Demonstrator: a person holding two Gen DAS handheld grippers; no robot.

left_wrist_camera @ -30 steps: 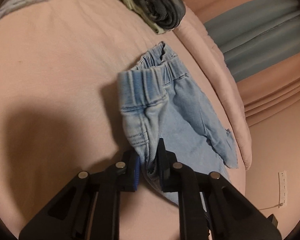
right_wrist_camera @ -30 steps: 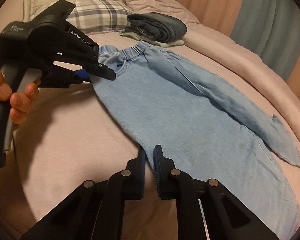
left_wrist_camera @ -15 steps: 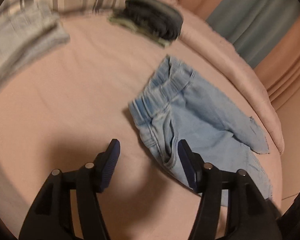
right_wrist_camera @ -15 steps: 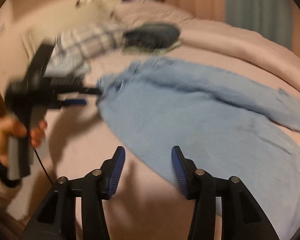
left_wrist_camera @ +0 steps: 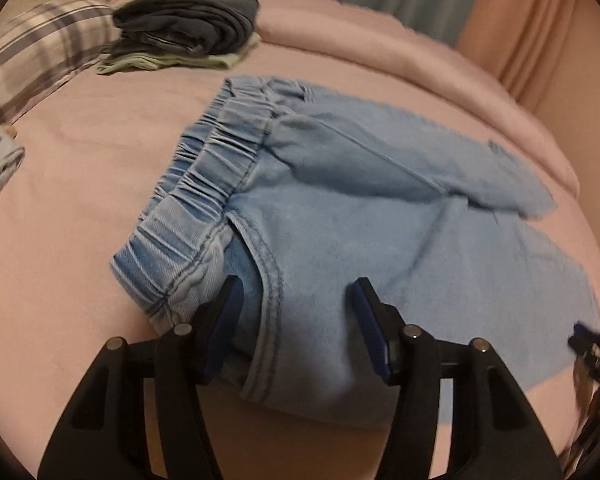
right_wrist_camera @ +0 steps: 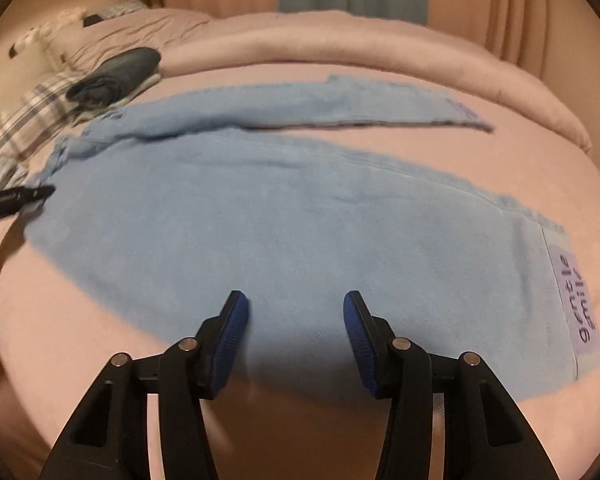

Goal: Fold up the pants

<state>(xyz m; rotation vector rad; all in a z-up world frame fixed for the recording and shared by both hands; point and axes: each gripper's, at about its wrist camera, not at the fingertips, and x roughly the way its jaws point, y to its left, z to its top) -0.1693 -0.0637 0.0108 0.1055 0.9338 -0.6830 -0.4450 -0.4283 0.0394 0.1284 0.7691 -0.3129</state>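
Jeans (right_wrist_camera: pixel 284 216) spread flat on pink bed (right_wrist_camera: pixel 380 68), left gripper (left_wrist_camera: pixel 296 320) jaws closing, apart over pocket seam, right gripper (right_wrist_camera: pixel 296 320) jaws apart, clamping nothing.

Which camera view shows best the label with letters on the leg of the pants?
The right wrist view: the pale label lies at the hem of the near leg of the pants, and its dark letters are sharp. The left wrist view shows the waistband, not the label.

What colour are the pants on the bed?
Light blue pants, clearest in the right wrist view.
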